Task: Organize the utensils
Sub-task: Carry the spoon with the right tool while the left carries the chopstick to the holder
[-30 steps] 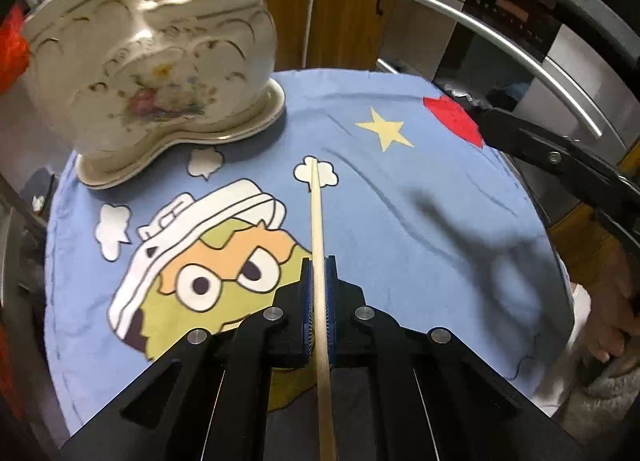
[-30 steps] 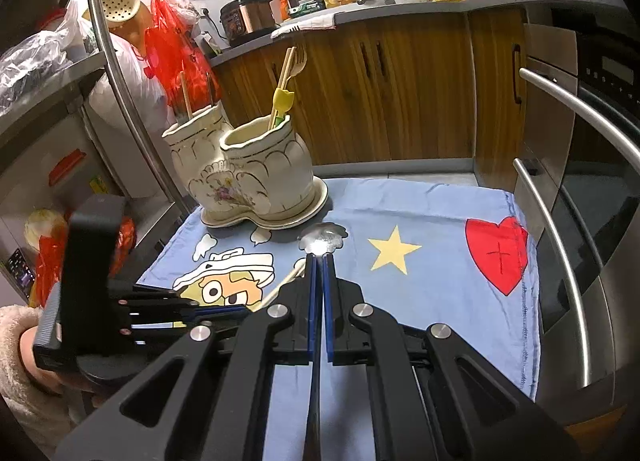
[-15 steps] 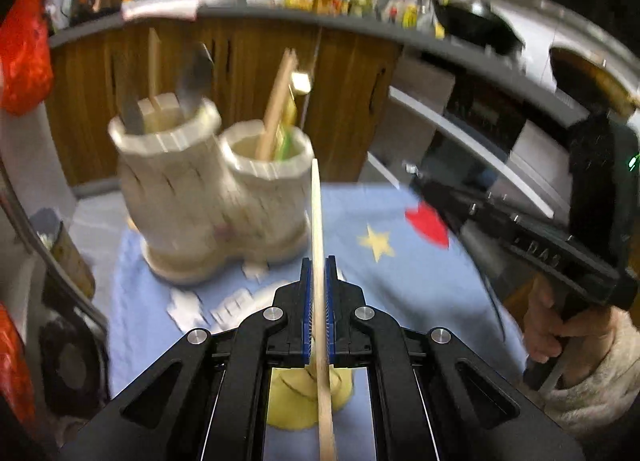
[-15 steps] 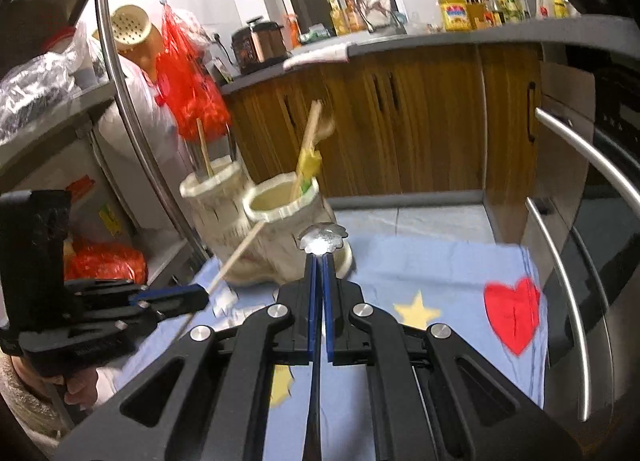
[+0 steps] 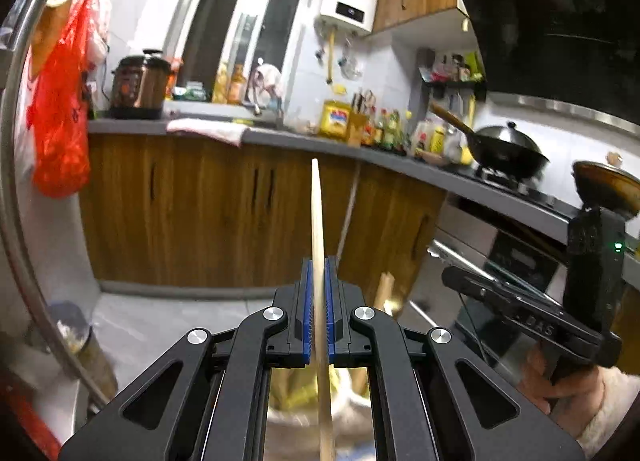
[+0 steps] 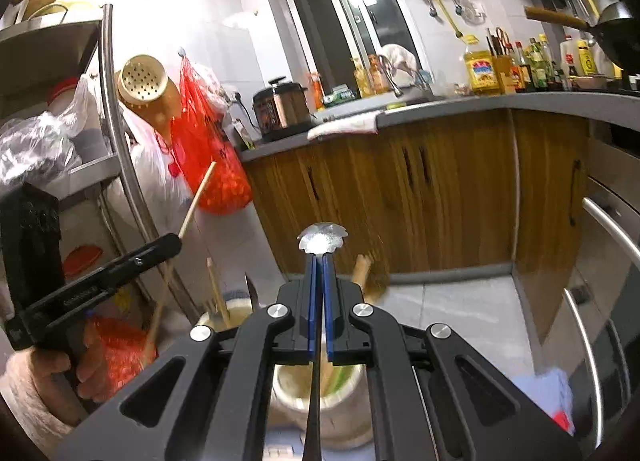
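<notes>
My left gripper [image 5: 318, 265] is shut on a pale wooden chopstick [image 5: 316, 213] that sticks out forward past the pads. Below and behind its fingers lies the cream ceramic holder [image 5: 348, 413], mostly hidden. My right gripper [image 6: 319, 261] is shut on a thin metal utensil with a shiny flower-shaped end [image 6: 322, 239]. Under it the holder's right cup [image 6: 320, 409] shows green and yellow handles inside. The holder's left cup [image 6: 236, 311] carries wooden sticks and a dark blade. In the right wrist view the left gripper [image 6: 172, 243] hangs left of the holder, its chopstick [image 6: 198, 201] slanting upward.
A blue cloth [image 6: 540, 385] with a red heart lies under the holder. Wooden cabinets [image 5: 200, 213] and a grey counter stand beyond. Oven handles [image 6: 612, 221] run along the right, a steel shelf post [image 6: 120, 165] and a red bag [image 6: 216, 181] along the left. A hand [image 5: 560, 381] grips the right tool.
Both grippers have risen off the blue cloth and tipped up toward level, each keeping its utensil. The holder has slid from ahead of the fingers to beneath them.
</notes>
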`<state>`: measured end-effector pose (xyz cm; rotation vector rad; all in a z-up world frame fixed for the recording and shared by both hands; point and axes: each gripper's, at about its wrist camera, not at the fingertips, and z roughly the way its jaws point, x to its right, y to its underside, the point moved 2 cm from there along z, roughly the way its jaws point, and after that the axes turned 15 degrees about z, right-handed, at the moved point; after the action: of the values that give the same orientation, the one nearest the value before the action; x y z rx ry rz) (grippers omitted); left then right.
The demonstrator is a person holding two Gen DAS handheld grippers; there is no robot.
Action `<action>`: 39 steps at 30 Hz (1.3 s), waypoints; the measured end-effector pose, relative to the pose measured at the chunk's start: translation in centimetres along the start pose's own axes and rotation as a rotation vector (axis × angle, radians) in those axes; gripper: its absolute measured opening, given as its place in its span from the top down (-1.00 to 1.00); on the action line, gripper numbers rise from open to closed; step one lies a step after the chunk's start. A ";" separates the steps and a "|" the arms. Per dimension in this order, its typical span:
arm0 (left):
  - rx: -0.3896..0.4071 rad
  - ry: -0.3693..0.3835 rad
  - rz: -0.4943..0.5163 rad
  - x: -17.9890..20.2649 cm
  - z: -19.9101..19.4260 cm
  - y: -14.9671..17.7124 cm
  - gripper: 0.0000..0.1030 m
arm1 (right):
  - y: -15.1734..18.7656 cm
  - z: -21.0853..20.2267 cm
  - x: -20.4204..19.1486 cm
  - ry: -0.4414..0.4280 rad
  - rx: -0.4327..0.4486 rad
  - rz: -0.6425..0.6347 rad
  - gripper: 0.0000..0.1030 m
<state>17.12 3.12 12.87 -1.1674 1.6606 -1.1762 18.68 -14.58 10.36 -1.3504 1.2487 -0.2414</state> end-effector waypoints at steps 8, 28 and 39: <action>0.102 -0.031 -0.027 -1.2 2.9 0.8 0.88 | -0.7 4.4 -0.1 -0.079 0.057 0.033 0.94; 0.147 -0.043 0.033 -0.3 3.1 3.7 0.88 | 0.9 7.6 1.1 -0.052 0.146 0.011 0.94; 0.163 -0.014 0.058 -0.3 1.0 4.2 0.88 | 4.1 5.0 0.9 -0.029 0.112 -0.099 0.95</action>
<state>17.06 3.77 8.55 -1.0177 1.5467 -1.2385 20.85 -11.13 5.29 -1.3163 1.1290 -0.3548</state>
